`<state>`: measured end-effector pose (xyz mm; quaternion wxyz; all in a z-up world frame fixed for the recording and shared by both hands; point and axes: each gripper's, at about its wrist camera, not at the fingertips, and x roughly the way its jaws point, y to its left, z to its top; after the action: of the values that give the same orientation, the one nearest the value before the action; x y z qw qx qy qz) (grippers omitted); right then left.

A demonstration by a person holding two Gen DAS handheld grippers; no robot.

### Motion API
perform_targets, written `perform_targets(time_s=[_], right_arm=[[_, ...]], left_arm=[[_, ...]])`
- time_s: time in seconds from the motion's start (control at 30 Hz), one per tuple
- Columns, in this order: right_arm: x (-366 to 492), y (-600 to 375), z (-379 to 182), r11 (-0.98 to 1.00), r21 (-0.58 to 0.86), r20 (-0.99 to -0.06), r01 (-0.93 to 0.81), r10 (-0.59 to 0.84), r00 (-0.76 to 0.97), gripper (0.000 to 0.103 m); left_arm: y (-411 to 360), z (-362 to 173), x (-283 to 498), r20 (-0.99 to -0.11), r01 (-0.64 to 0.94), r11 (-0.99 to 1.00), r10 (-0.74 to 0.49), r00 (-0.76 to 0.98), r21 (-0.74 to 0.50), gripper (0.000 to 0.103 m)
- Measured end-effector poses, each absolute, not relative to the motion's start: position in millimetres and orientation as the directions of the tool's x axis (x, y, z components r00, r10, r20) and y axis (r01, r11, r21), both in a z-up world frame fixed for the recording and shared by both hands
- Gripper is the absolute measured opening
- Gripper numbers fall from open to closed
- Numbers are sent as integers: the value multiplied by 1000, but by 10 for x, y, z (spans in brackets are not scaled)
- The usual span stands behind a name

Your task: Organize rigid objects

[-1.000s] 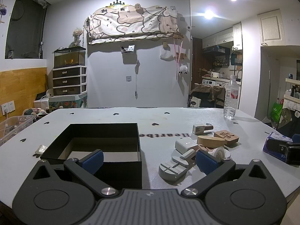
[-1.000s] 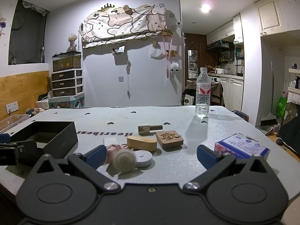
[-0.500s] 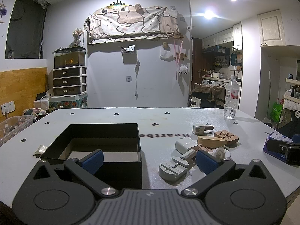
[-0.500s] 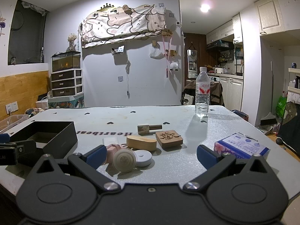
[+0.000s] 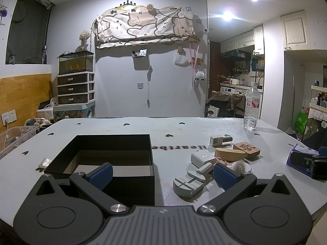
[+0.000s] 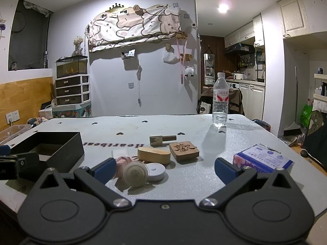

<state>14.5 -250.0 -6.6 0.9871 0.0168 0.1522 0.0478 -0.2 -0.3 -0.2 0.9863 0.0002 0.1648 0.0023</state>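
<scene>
**Both grippers poised, nothing yet lifted**

While the open black rectangular box (image 5: 114,153) stood empty on the left half of the pale grey speckled table (image 6: 184,126), the loose rigid items lay clustered well to its right, none of them yet inside; the left hand-held gripper (image 5: 162,173) was spread wide with nothing between its blue pads, and the right hand-held gripper (image 6: 163,168) was likewise wide and empty, low near the front table edge.

Closest to the right hand-held gripper sat a cream ribbed disc standing on edge (image 6: 135,172), touching a flat white round puck (image 6: 156,170) and a small pink block (image 6: 122,162); behind them lay an oval light-wood block (image 6: 153,155), a square carved dark-wood tile (image 6: 184,150), a white rectangular charger (image 6: 121,153) and a small bottle on its side (image 6: 162,139); a grey slotted plastic tool (image 5: 189,183) rested nearest the left hand-held gripper.

The first pick looked best taken from the front of the cluster; the disc seemed likely to roll, so squeezing across its flat faces would have been safer than across its rim; neighbours touched it, so a straight, slow approach mattered; the clear water bottle (image 6: 220,100) and blue tissue pack (image 6: 263,160) stood apart.
</scene>
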Motion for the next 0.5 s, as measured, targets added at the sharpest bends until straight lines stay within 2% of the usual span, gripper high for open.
perform_targets(time_s=[0.5], right_arm=[[125, -2487, -18, 995, 50, -293, -91, 102, 951, 103]], left_arm=[[-4, -1, 0, -321, -4, 1000, 6, 947, 6, 103]])
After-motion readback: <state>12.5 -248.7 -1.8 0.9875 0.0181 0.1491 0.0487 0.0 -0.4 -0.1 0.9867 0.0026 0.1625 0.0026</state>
